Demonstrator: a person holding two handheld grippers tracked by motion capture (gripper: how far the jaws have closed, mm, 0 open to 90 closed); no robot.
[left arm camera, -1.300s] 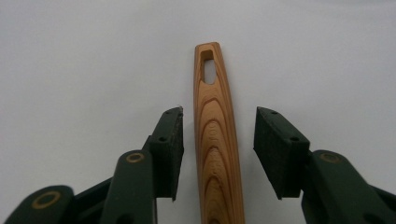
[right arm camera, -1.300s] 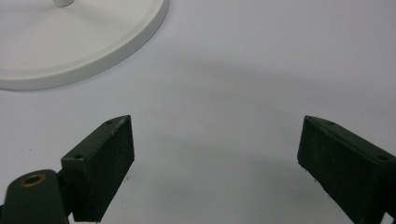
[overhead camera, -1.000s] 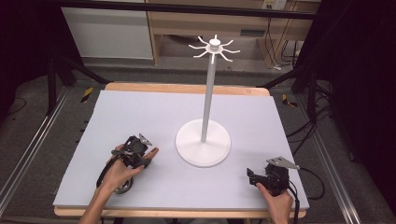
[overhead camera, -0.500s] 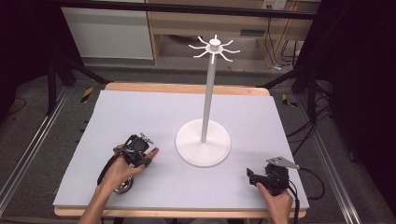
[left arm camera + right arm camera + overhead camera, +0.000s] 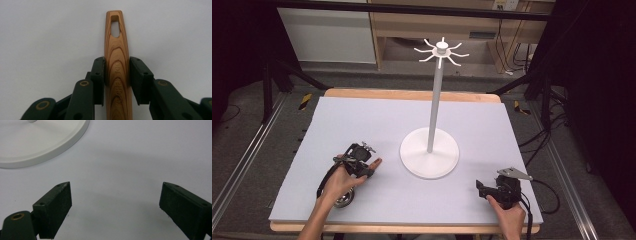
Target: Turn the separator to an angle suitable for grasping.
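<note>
A wooden handle (image 5: 116,50) with a hanging hole near its tip lies along the pale mat. My left gripper (image 5: 117,72) is shut on its middle, one pad on each side. In the high view the left gripper (image 5: 361,161) sits at the front left in a hand, with the handle tip (image 5: 375,162) poking out toward the stand. A round metal head (image 5: 343,200) shows under the wrist. The white stand (image 5: 436,95) rises from a round base (image 5: 429,160) and ends in a ring of hooks (image 5: 441,49). My right gripper (image 5: 482,189) (image 5: 115,207) rests open at the front right, nothing between its jaws.
The pale mat (image 5: 362,120) covers a wooden table whose front edge (image 5: 412,229) lies close to both hands. The base rim (image 5: 62,145) is just ahead and left of the right jaws. Cables trail off the right side (image 5: 542,187).
</note>
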